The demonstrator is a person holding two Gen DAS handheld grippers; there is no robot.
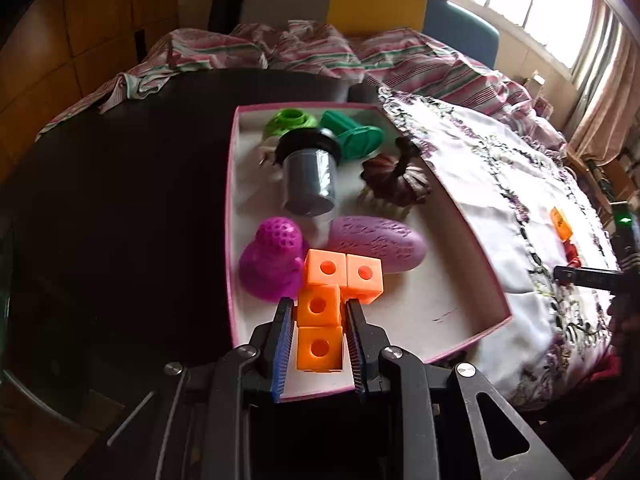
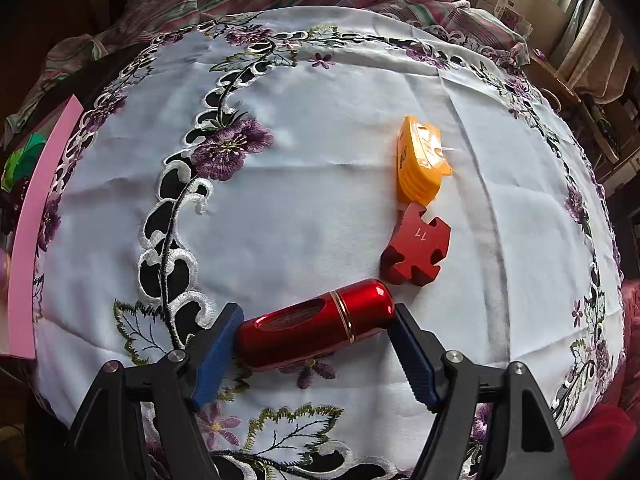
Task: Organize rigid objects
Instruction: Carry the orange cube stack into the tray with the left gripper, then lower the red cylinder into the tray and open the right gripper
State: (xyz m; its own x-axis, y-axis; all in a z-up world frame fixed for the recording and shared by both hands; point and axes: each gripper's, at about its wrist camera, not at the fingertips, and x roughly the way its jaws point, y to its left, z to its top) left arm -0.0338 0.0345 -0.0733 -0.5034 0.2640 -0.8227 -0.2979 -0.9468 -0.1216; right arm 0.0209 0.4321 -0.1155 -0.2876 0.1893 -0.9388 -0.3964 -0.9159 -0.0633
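Cloth [image 2: 320, 128]: embroidered, covering the table's right side; loose fabric is risking bunching under anything dragged across it.

Tray [image 1: 472, 264]: pink-rimmed, sitting left of the cloth, holding a grey cup [image 1: 310, 178], two green pieces, a dark brush, a purple oval and a purple dome [image 1: 272, 264]. It is filling up, so a careless drop is likely to knock neighbours.

Blocks [image 1: 320, 308]: orange, linked, lying at the tray's near edge. The left gripper [image 1: 320, 312] is clamping them; joints may be separating if twisted.

Tube [image 2: 316, 322]: red, glossy, lying on the cloth. The right gripper [image 2: 312, 320] is straddling it endwise, fingers apart; whether the pads are touching cannot be told. Being round, it is liable to roll or slip out.

Red puzzle piece [image 2: 416, 250], orange piece [image 2: 420, 160]: lying just beyond, within bumping range.
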